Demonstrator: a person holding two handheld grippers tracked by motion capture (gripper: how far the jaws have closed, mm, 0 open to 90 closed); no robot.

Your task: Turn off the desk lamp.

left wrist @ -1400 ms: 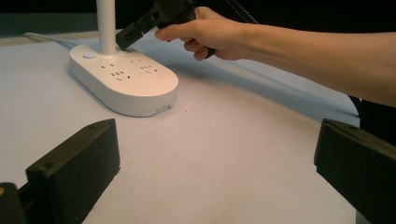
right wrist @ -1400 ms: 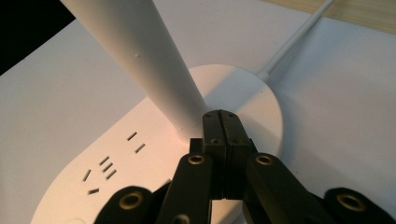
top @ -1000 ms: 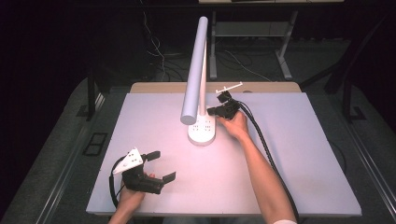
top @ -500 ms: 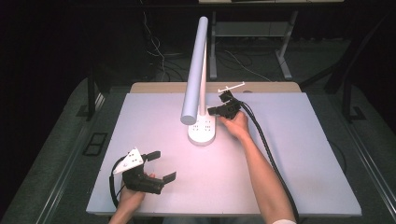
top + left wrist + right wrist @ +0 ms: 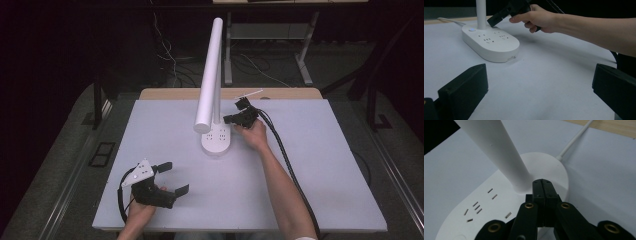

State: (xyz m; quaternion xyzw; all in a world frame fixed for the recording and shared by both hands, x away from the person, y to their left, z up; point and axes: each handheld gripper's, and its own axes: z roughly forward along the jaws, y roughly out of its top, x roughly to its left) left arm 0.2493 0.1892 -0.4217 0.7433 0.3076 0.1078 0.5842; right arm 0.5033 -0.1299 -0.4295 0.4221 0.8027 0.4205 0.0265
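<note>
Nothing is seen to have moved since the earlier frames: both grippers and the lamp are found where they were a second ago. At the left, near the front edge of the white table (image 5: pixel 320 165), the left gripper (image 5: pixel 172 177) is held low by the left hand (image 5: pixel 140 212), its two black fingers (image 5: pixel 465 91) spread wide with bare tabletop between them and nothing gripped. Well ahead of those fingers, the oval white lamp base (image 5: pixel 216 140) with its sockets is seen, and a white tube-shaped lamp (image 5: pixel 210 75) rises from it on a stem. A white cord (image 5: pixel 574 141) is led off from the far end of the base towards the wooden table edge. At the right, the right gripper (image 5: pixel 231 119) is held by the right hand (image 5: pixel 254 134), its fingertips (image 5: pixel 542 188) pressed together with nothing between them, directly over the base and just beside the foot of the stem; whether the base is touched cannot be told. A black cable (image 5: pixel 287 160) is trailed back along the right forearm.
</note>
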